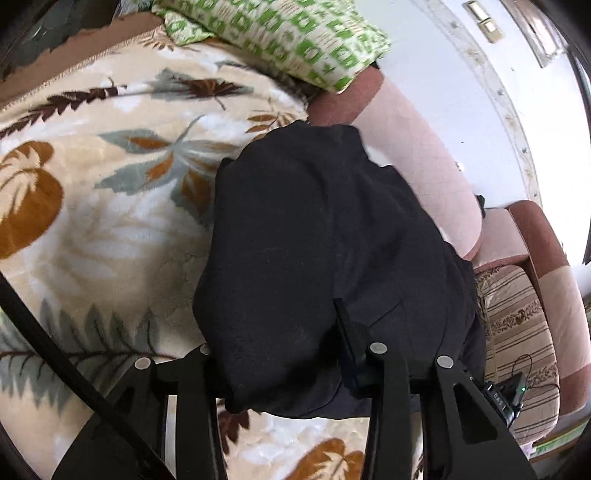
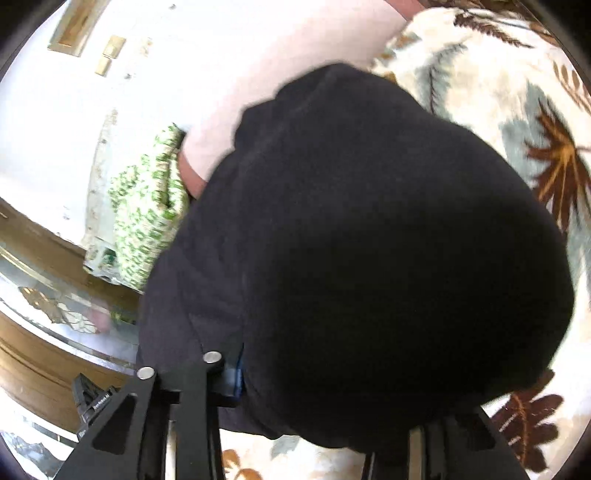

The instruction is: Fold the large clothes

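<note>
Both pairs of jaws grip a black garment: the left gripper and right gripper each pinch its near edge. It hangs away from them toward the far sofa back, above a leaf-patterned blanket.

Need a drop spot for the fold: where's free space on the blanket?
Free: the leaf-print blanket left of the black garment, up to the green pillow. Crowded: right side, where the garment meets the pink sofa back.
</note>
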`<state>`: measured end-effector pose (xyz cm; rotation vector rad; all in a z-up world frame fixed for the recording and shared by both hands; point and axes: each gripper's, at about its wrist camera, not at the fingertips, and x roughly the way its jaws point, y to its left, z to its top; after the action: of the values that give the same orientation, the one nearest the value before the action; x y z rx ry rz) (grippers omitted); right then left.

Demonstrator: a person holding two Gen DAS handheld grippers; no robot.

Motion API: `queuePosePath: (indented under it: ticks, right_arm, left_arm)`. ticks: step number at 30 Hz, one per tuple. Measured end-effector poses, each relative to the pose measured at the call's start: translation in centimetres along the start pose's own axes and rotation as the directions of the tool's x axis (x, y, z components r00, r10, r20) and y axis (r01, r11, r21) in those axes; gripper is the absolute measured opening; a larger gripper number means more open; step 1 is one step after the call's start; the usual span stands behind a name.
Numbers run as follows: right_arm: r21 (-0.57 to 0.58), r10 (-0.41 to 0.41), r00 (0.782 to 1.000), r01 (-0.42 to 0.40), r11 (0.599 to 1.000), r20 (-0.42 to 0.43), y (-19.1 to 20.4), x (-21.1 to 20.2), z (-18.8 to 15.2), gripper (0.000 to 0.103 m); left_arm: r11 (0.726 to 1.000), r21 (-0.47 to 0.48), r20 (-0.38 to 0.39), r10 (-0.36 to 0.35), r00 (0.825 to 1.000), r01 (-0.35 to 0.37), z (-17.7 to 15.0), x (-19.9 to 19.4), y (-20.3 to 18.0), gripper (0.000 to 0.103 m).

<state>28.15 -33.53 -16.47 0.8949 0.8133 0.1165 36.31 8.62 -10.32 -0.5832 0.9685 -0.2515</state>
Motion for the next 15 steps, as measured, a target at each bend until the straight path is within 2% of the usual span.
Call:
queuePosePath:
  ticks: [6, 15]
  right_arm:
    - [-0.012, 0.05, 0.999, -0.05, 0.999, 0.021, 0.9, -2.3, -0.1, 0.039]
    - [-0.074, 0.024, 1.0, -0.024, 0.997, 0.003, 1.8, -3.8, -1.3, 0.039]
  left_arm:
    - [1.0, 0.022, -0.006, 0.005, 1.0, -0.005, -1.1, -2.4, -0.1, 0.037]
    - [0.999, 0.031, 0.004, 0.032, 0.999, -0.032, -2.1, -3.6, 0.2, 0.037]
